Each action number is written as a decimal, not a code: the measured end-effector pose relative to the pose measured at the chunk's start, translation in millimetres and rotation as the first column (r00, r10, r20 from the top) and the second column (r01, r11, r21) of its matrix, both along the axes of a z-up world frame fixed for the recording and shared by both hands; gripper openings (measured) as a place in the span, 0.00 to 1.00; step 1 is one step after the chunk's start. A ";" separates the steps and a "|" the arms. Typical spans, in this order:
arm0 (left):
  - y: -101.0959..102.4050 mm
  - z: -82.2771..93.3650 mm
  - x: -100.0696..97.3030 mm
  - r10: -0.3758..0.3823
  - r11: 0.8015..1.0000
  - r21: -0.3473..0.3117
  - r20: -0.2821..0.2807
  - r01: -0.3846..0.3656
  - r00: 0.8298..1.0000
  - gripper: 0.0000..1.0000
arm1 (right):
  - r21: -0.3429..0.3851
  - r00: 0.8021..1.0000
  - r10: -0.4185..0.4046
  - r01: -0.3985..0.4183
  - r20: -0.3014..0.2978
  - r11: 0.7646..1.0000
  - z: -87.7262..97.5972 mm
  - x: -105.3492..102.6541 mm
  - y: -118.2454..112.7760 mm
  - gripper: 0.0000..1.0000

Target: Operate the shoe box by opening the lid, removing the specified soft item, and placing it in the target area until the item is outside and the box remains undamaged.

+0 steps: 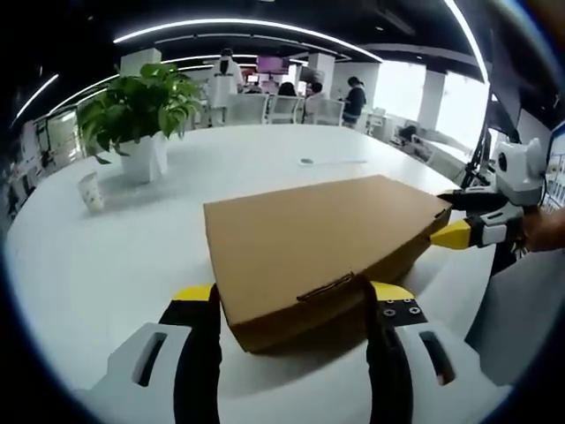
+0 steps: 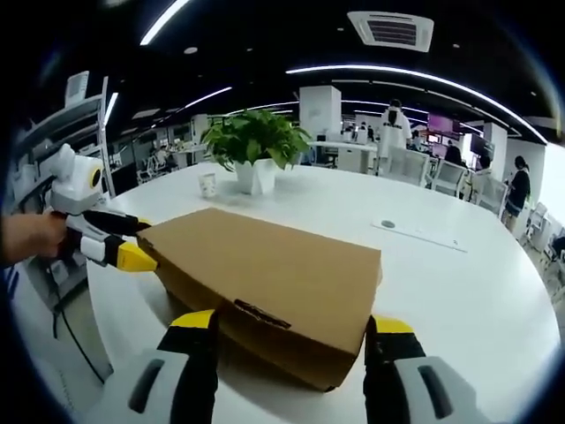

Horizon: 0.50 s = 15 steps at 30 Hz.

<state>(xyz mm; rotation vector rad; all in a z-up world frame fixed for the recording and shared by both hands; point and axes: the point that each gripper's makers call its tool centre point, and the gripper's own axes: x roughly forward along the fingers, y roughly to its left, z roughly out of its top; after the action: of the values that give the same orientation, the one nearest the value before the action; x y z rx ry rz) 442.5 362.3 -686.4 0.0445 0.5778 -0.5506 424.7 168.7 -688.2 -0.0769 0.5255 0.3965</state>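
Box: flat brown cardboard shoe box (image 1: 322,252), closed, near the front edge of the round white table (image 1: 106,265).
Lid: shut, tuck tab (image 1: 328,287) seated in its slot; no damage visible.
Left gripper (image 1: 291,305): jaws spread, flanking one box corner.
Right gripper (image 2: 291,331): jaws spread, flanking another corner.
Soft item: presumably inside, hidden.
Progress: judged at the very start; opening, removal and placement all left.
Background: potted green plant (image 2: 254,146), white paper cup (image 1: 90,190).

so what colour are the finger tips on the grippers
Yellow, over black fingers. Clearest in the right gripper view, against the brown box.
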 end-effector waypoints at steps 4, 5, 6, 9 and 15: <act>0.6 4.8 0.0 0.007 1.000 -0.014 0.007 -0.007 1.000 0.65 | 0.005 1.000 0.000 0.000 0.006 1.000 5.0 0.5 0.4 0.65; 0.7 7.3 0.2 0.010 1.000 -0.020 0.010 -0.010 1.000 0.65 | 0.005 1.000 0.001 -0.001 0.010 1.000 6.5 1.0 0.5 0.65; 0.7 8.9 0.4 0.011 1.000 -0.025 0.013 -0.011 1.000 0.65 | 0.005 1.000 0.002 -0.002 0.011 1.000 6.8 1.2 0.5 0.65; 0.8 13.4 1.2 0.012 0.999 -0.030 0.019 -0.012 1.000 0.65 | 0.004 1.000 0.012 -0.012 0.011 1.000 8.3 1.3 0.7 0.65; 1.0 17.4 2.3 0.004 1.000 -0.023 0.033 -0.003 0.999 0.66 | -0.010 0.999 0.031 -0.031 0.021 0.999 13.2 1.1 0.2 0.65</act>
<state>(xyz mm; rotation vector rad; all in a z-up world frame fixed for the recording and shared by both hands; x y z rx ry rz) 444.8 363.3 -669.0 0.0305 0.5386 -0.5519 425.8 168.8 -674.9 -0.0983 0.5061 0.4233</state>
